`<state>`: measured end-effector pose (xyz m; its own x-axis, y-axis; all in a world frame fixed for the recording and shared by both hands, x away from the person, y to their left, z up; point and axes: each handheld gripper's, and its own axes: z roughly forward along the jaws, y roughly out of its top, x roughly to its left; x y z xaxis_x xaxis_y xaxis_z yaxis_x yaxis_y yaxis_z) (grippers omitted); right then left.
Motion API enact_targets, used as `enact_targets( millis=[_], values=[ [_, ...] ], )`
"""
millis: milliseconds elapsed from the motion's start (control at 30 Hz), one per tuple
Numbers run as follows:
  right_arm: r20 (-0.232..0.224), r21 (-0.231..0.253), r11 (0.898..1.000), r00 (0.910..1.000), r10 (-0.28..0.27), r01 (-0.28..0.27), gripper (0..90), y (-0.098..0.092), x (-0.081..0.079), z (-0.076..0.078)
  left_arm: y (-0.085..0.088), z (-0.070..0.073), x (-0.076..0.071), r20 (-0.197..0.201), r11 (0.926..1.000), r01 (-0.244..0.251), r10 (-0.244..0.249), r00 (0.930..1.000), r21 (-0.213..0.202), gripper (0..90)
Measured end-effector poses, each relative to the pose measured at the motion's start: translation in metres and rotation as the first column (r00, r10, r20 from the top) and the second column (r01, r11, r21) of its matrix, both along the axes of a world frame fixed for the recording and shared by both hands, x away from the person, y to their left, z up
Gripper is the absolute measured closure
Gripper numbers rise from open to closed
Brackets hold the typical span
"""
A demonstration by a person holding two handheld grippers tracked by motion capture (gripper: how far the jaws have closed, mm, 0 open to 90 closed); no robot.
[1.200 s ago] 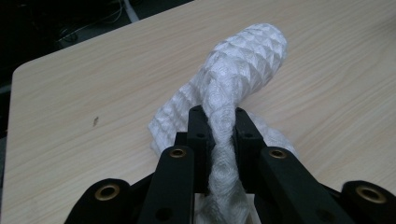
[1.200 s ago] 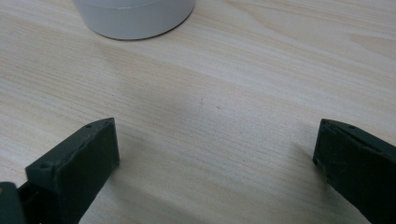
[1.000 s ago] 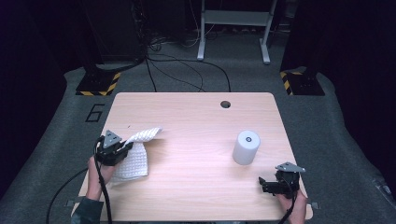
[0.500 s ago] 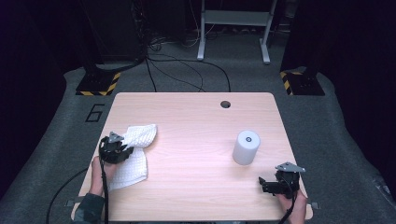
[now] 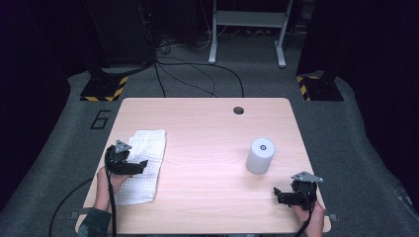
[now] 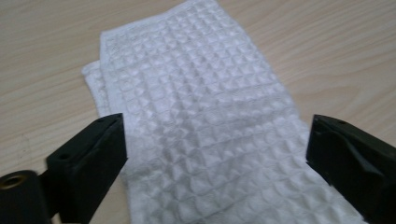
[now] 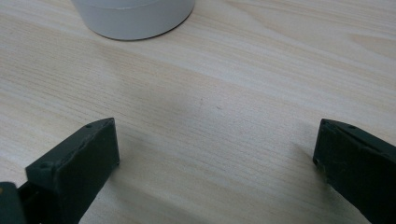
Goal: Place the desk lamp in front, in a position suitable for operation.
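A white waffle-weave towel (image 5: 149,148) lies folded and flat on the left part of the wooden table (image 5: 207,123). My left gripper (image 5: 140,164) hovers over its near half, pointing right. Its jaws have just been opening. In the left gripper view they stand wide apart over the towel (image 6: 201,112), with no cloth pinched between them, so the left gripper (image 6: 215,154) is open. A white cylinder (image 5: 260,155) stands upright right of the middle. Near the front right corner my right gripper (image 5: 279,194) rests open. The right gripper (image 7: 217,158) faces bare wood, with the cylinder's base (image 7: 133,16) just beyond it.
A round cable hole (image 5: 238,109) sits near the table's far edge. On the floor behind are cables, two black-and-yellow striped bases (image 5: 104,91) and a metal frame (image 5: 247,19). Bare wood stretches between towel and cylinder.
The left gripper has let go of the towel's raised corner and opened. The towel's far part has dropped and now lies flat and folded. The right gripper has stayed put.
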<state>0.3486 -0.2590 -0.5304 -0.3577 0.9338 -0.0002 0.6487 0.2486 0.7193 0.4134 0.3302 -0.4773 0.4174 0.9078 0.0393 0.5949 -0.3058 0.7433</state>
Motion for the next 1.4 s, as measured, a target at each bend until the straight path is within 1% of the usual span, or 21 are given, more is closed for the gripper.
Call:
enact_targets(
  millis=[33, 133, 233, 267, 467, 567, 633, 667, 900, 933, 1000, 1033, 1067, 1100, 1133, 1167, 1200, 1267, 1333, 1367, 1400],
  values=[
    [0.0, 0.0, 1.0, 1.0, 0.0, 0.0, 0.0, 0.0, 0.0, 0.0, -0.003, 0.001, -0.003, 0.012, 1.0, 0.005, -0.005, 0.9999, -0.004, 1.7],
    [0.0, 0.0, 1.0, 1.0, 0.0, 0.0, 0.0, 0.0, 0.0, 0.0, -0.011, 0.005, -0.012, 0.011, 0.9988, 0.049, -0.049, 0.9988, -0.005, 0.0],
    [0.0, 0.0, 1.0, 1.0, -0.001, 0.001, 0.0, 0.0, 0.0, 0.0, -0.022, 0.003, -0.022, 0.028, 0.9965, 0.078, -0.077, 0.9966, -0.029, 0.0],
    [0.0, 0.0, 1.0, 1.0, 0.0, 0.0, 0.0, 0.0, 0.0, 0.0, -0.028, 0.0, -0.026, 0.042, 0.9953, 0.088, -0.086, 0.9954, -0.041, 0.0],
    [0.0, 0.0, 1.0, 1.0, 0.0, 0.0, 0.0, 0.0, 0.0, 0.0, -0.059, -0.021, -0.043, 0.011, 0.9801, 0.196, -0.196, 0.9805, -0.03, 0.0],
    [0.0, 0.0, 1.0, 1.0, -0.001, 0.001, 0.0, 0.0, 0.0, 0.0, -0.071, -0.031, -0.047, 0.006, 0.9747, 0.221, -0.221, 0.9752, -0.033, 0.0],
    [0.0, 0.0, 1.0, 1.0, -0.001, 0.001, 0.0, 0.0, 0.0, 0.0, -0.076, -0.037, -0.051, 0.017, 0.9738, 0.224, -0.224, 0.9745, -0.036, 0.0],
    [0.0, 0.0, 1.0, 1.0, -0.001, 0.001, 0.0, 0.0, 0.0, 0.0, -0.077, -0.038, -0.051, 0.005, 0.9704, 0.24, -0.24, 0.9707, -0.023, 0.0],
    [-0.004, 0.002, 1.0, 0.9998, -0.019, 0.019, 0.0, 0.002, 0.0, 0.0, -0.085, -0.051, -0.058, -0.004, 0.97, 0.242, -0.242, 0.9703, -0.025, 0.0],
    [-0.004, 0.003, 1.0, 0.9997, -0.026, 0.026, 0.0, 0.003, 0.0, 0.0, -0.085, -0.052, -0.058, -0.02, 0.9681, 0.25, -0.251, 0.9679, -0.011, 0.0],
    [-0.002, -0.001, 1.0, 0.9996, -0.028, 0.028, 0.0, 0.002, 0.0, 0.0, -0.086, -0.052, -0.059, -0.005, 0.969, 0.247, -0.247, 0.969, -0.01, 0.0],
    [-0.02, -0.005, 1.0, 0.9996, -0.021, 0.021, 0.0, 0.002, 0.0, 0.001, -0.086, -0.052, -0.059, -0.011, 0.9697, 0.244, -0.244, 0.9697, -0.017, 0.0],
    [-0.013, 0.005, 1.0, 0.9995, -0.03, 0.03, 0.0, 0.003, 0.002, 0.001, -0.086, -0.052, -0.058, -0.017, 0.9687, 0.248, -0.248, 0.9686, -0.012, 0.0],
    [-0.028, -0.002, 1.0, 0.9993, -0.024, 0.023, 0.0, 0.003, 0.003, 0.002, -0.086, -0.052, -0.057, -0.016, 0.9696, 0.245, -0.245, 0.9694, -0.004, 0.0],
    [-0.035, -0.001, 1.0, 0.9991, -0.026, 0.026, 0.0, 0.004, 0.004, 0.003, -0.087, -0.053, -0.058, -0.027, 0.9694, 0.245, -0.245, 0.9691, -0.02, 0.0],
    [-0.037, -0.002, 1.0, 0.999, -0.026, 0.026, 0.0, 0.004, 0.005, 0.003, -0.088, -0.053, -0.057, -0.037, 0.9677, 0.252, -0.252, 0.9671, 0.004, 0.0],
    [-0.036, -0.006, 0.999, 0.9988, -0.035, 0.035, 0.0, 0.005, 0.006, 0.003, -0.089, -0.053, -0.057, -0.046, 0.9681, 0.25, -0.25, 0.9672, 0.011, 0.0],
    [-0.031, -0.017, 0.999, 0.9987, -0.04, 0.04, 0.0, 0.007, 0.005, 0.005, -0.089, -0.054, -0.057, -0.043, 0.969, 0.247, -0.246, 0.9682, 0.005, 0.0],
    [-0.016, 0.0, 0.999, 0.9991, -0.039, 0.039, 0.0, 0.008, 0.004, 0.006, -0.089, -0.054, -0.057, -0.044, 0.969, 0.247, -0.247, 0.9681, 0.005, 0.0],
    [-0.003, 0.031, 0.999, 0.999, -0.045, 0.045, 0.0, 0.01, 0.004, 0.007, -0.089, -0.054, -0.057, -0.043, 0.969, 0.247, -0.247, 0.9681, 0.005, 0.0],
    [-0.004, 0.041, 0.998, 0.9993, -0.037, 0.037, 0.0, 0.011, 0.004, 0.008, -0.089, -0.054, -0.057, -0.043, 0.9691, 0.247, -0.246, 0.9682, 0.005, 0.0]
  ],
)
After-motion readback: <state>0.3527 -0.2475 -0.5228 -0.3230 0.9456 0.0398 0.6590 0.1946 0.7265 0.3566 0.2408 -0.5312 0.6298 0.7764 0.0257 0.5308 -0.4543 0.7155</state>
